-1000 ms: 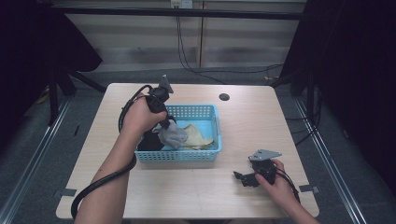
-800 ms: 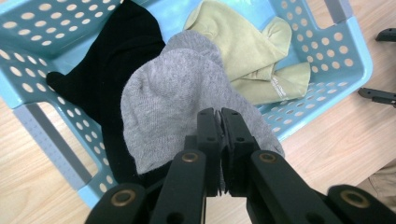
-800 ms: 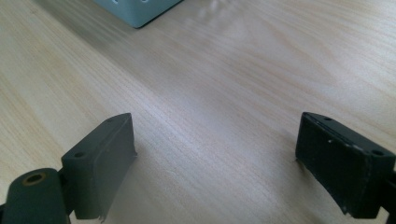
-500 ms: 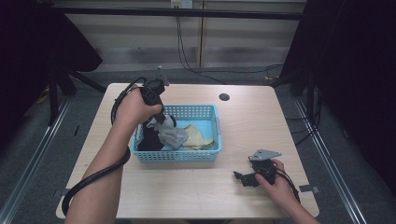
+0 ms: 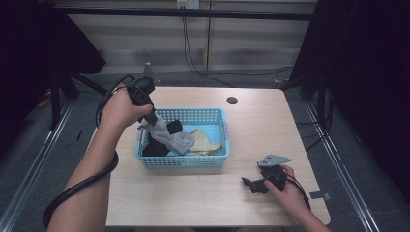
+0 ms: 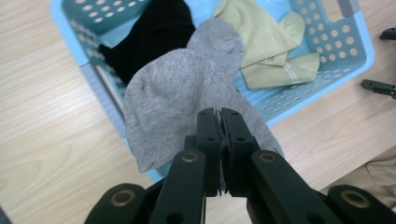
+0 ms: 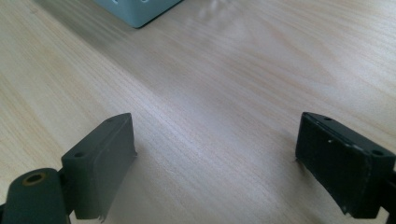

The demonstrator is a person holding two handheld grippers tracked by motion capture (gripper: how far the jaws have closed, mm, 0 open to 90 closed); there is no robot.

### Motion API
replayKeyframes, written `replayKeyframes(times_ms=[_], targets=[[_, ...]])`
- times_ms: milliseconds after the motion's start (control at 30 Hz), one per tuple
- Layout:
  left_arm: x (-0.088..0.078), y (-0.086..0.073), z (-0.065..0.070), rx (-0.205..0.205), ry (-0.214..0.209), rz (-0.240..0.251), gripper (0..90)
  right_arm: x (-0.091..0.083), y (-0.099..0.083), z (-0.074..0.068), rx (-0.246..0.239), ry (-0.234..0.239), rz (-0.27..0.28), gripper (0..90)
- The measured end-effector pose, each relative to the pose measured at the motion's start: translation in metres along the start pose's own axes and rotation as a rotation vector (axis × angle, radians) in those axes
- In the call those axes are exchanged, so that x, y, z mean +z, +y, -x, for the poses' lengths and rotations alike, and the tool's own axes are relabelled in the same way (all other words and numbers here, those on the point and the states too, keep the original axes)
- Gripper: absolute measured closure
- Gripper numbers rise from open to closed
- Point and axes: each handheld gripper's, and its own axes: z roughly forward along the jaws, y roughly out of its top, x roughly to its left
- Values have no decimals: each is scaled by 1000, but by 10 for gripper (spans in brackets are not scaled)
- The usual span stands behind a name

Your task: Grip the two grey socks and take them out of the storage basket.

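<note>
Over basket [image 5: 145, 150]: left gripper [image 5: 150, 119] raised (clamping grey sock [image 5: 169, 137]).

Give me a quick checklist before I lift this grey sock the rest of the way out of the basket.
1. Left claw shut on the grey sock: ok.
2. Sock free of the basket: not ok, its lower end drapes inside.
3. Black sock not snagged on the grey one: cannot tell, they overlap.
4. Yellow-green sock lying apart in the basket: ok.
5. Right claw open, resting on the table, away from the basket: ok.
</note>
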Motion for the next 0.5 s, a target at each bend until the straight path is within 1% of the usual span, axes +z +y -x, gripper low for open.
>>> replayKeyframes(times_ms=[100,233,300,367,400,433,467,500], targets=[[-5,-6,-8,-22,11,6,869,0,0,0,-2,0,1,112],[-7,-16,-19,-53,25,13,869,0,0,0,0,0,0,112],[-8,-22,-27,-74,25,19,868,0,0,0,0,0,0,112],[-8,-29,-34,-72,31,22,867,0,0,0,-3,0,2,112],[-8,-31,-36,-78,30,23,867,0,0,0,-4,1,3,112],[-7,-35,-40,-95,30,30,867,0,0,0,0,0,0,112],[-7,-38,-43,-97,30,24,867,0,0,0,0,0,0,112],[-7,-43,-48,-107,35,26,867,0,0,0,0,0,0,113]])
